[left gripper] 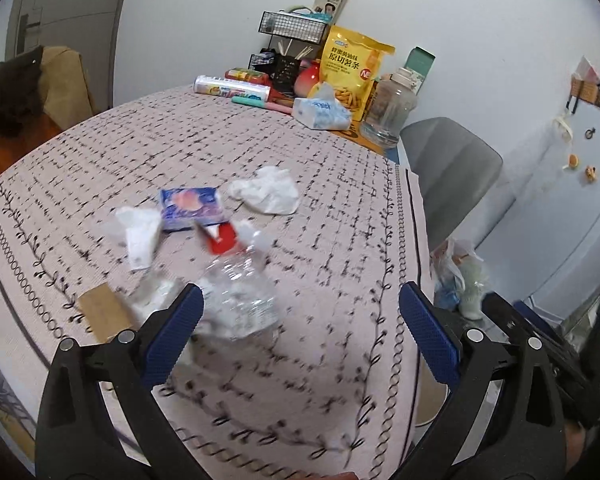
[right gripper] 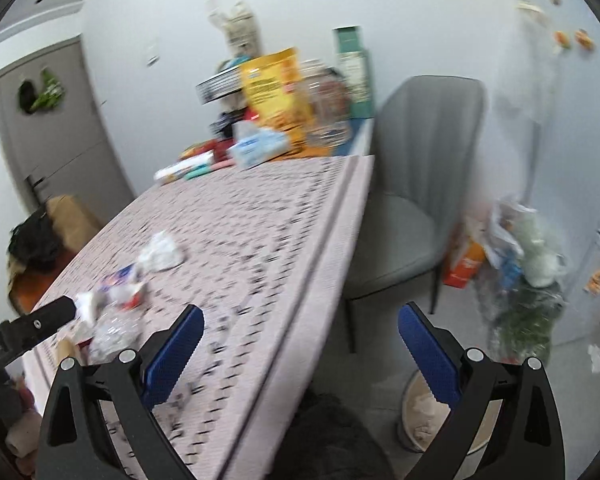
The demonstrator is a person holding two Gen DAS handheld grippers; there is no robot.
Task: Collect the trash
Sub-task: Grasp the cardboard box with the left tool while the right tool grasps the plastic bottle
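Crushed bottle [left gripper: 236,292], tissues [left gripper: 266,190] and wrapper [left gripper: 192,208] lie scattered together.

crushed plastic bottle [left gripper: 236,300]: motion-blurred, label unreadable, lower part hidden behind the left gripper's fingers [left gripper: 172,340]. cardboard piece [left gripper: 104,312]: partly covered by the same fingers. bin [right gripper: 424,420]: partly hidden behind the right gripper's fingers [right gripper: 428,356], contents indistinct. counter [right gripper: 260,240]: pattern smeared in the right wrist view, near end cut off by the frame. bag of rubbish [right gripper: 516,264]: blurred, contents not identifiable.
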